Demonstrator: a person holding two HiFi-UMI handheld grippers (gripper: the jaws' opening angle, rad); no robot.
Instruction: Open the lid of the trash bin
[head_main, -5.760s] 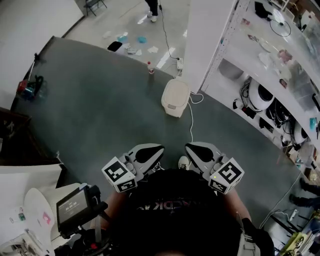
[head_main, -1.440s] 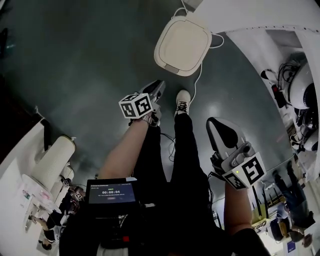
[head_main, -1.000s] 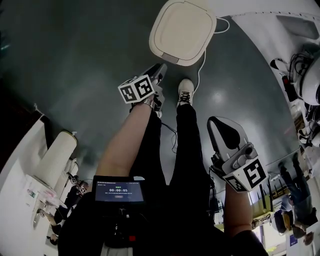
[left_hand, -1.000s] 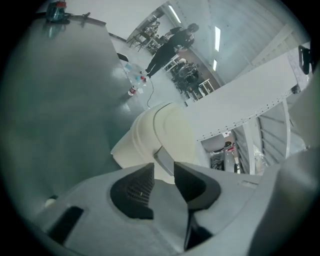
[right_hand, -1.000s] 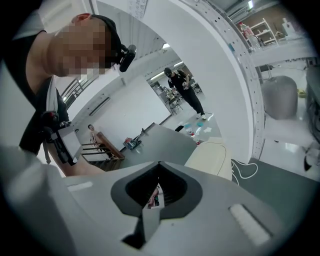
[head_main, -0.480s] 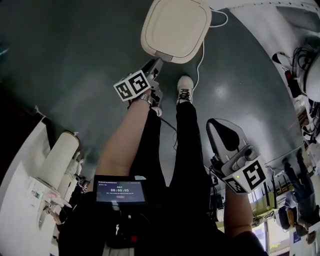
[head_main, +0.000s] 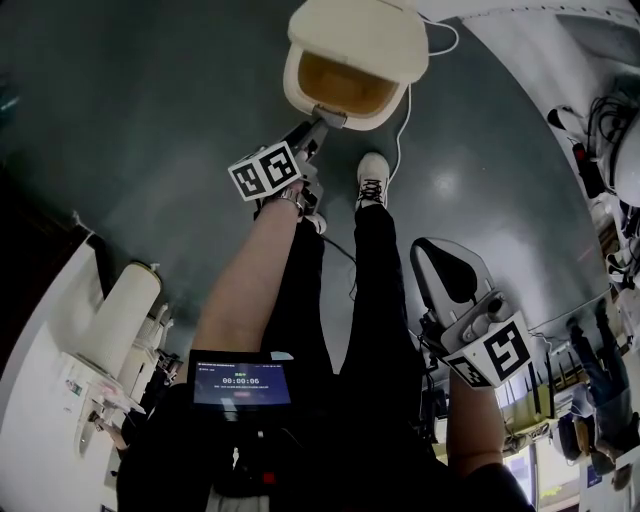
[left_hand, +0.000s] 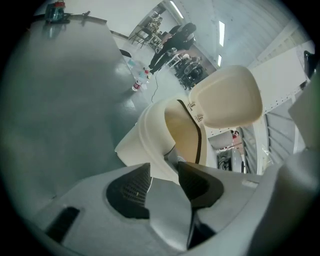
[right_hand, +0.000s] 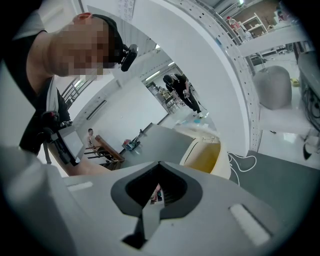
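Observation:
A cream trash bin (head_main: 340, 88) stands on the grey floor with its lid (head_main: 358, 25) tipped up at the back and its tan inside showing. My left gripper (head_main: 318, 124) is at the bin's front edge, by the grey latch. In the left gripper view the left gripper (left_hand: 165, 169) has just been opening its jaws. They stand apart with the bin's front rim (left_hand: 150, 137) in the gap, and the pads do not press on it. The raised lid (left_hand: 227, 97) shows above. My right gripper (head_main: 442, 255) hangs by my right leg, away from the bin (right_hand: 207, 157), jaws together on nothing.
A white cable (head_main: 400, 140) runs over the floor beside the bin toward white shelving (head_main: 560, 60). My shoe (head_main: 371, 180) is just short of the bin. A screen device (head_main: 243, 383) is at my waist. A white machine (head_main: 110, 320) stands to the left. A bottle (left_hand: 136, 86) stands farther off.
The bin's lid, flat and shut half a second ago, has swung up and shows the tan inside. My left gripper stays at the front edge. The right gripper has hardly moved.

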